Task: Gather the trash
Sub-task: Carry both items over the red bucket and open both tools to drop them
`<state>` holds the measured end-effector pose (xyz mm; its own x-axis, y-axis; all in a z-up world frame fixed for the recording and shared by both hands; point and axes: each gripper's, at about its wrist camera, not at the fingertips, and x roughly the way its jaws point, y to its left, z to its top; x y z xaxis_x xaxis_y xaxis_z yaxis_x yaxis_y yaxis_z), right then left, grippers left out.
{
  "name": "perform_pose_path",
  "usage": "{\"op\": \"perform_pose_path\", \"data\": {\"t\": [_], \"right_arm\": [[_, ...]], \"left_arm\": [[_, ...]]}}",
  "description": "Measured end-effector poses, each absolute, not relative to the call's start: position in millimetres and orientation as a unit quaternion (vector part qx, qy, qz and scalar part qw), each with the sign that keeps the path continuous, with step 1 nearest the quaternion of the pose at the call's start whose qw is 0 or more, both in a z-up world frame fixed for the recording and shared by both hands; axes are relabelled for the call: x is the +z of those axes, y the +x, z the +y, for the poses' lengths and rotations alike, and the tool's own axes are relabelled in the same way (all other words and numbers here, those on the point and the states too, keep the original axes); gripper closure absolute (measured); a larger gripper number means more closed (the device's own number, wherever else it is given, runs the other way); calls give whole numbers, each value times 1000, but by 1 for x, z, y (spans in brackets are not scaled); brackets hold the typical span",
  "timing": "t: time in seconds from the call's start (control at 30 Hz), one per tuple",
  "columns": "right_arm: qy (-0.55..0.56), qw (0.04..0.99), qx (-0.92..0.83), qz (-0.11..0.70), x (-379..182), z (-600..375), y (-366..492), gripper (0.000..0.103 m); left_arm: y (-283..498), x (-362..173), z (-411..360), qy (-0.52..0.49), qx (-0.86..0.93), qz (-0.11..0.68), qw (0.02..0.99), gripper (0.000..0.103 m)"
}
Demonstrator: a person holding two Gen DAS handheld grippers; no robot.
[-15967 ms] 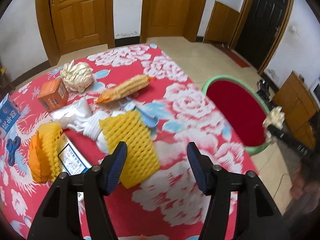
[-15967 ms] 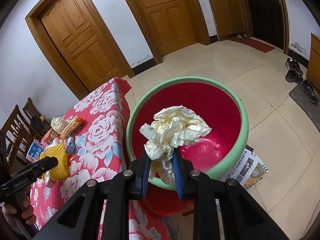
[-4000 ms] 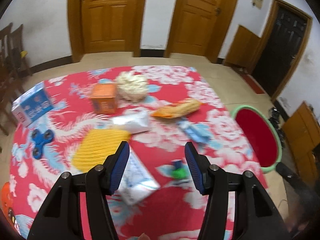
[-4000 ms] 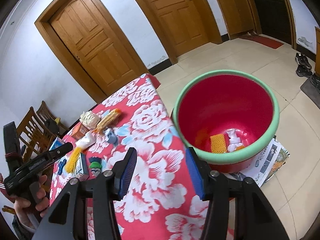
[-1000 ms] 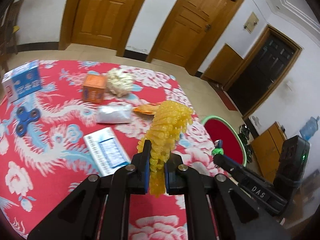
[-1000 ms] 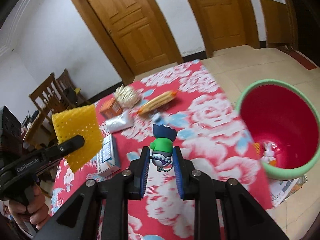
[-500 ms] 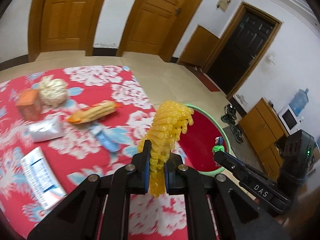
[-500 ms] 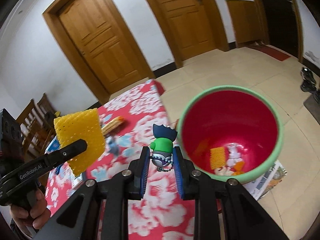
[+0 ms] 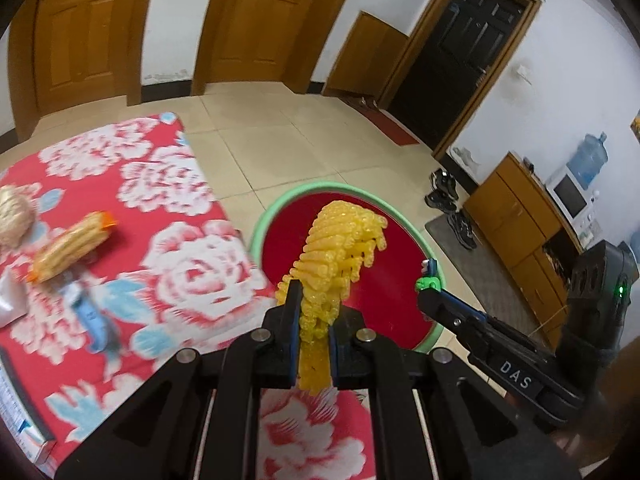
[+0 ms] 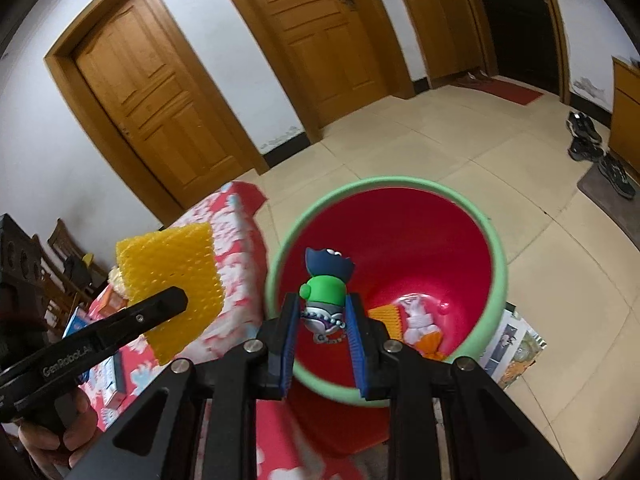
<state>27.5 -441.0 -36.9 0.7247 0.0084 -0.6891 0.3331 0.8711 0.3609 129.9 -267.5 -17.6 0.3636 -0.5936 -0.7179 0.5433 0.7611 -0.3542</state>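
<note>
My left gripper (image 9: 314, 308) is shut on a yellow foam fruit net (image 9: 336, 256), which stands up from the jaws over the near rim of the red bin (image 9: 280, 208). In the right wrist view the same yellow net (image 10: 172, 276) hangs left of the bin, above the table edge. My right gripper (image 10: 322, 312) is shut on a small green toy figure (image 10: 324, 292) with a dark blue head, held over the red bin (image 10: 498, 264). At the bin's bottom lie a yellow net, white paper and an orange scrap (image 10: 428, 344). The right gripper (image 9: 428, 284) shows at the bin's right rim.
The table with a red floral cloth (image 9: 188, 264) holds an orange snack pack (image 9: 68, 246), a blue wrapper (image 9: 90, 316), a crumpled ball (image 9: 14, 216) and a box (image 9: 20, 412). Newspaper (image 10: 512, 344) lies under the bin. Shoes (image 10: 588, 140), cabinets (image 9: 516, 220) and doors border the floor.
Both grippers have swung from over the table toward the red bin, each keeping its hold. The bin now sits directly beyond both sets of fingers.
</note>
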Motion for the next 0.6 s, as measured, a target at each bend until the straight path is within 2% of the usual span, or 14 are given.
{"op": "perform_pose_path", "data": {"t": [0.37,0.5,0.6], "right_arm": [[255,893,-105,357,-51,-475,34,77],[260,891,-105,357,-55,-482,38,77],[262,891,-104,357,-59,-486,40,77]], "left_arm": [[136,-45,-311,19,-353,463,813,93],[139,-52,-313,29,-337,471,815,73],[141,-53,-312,22,-335,471,816,66]]}}
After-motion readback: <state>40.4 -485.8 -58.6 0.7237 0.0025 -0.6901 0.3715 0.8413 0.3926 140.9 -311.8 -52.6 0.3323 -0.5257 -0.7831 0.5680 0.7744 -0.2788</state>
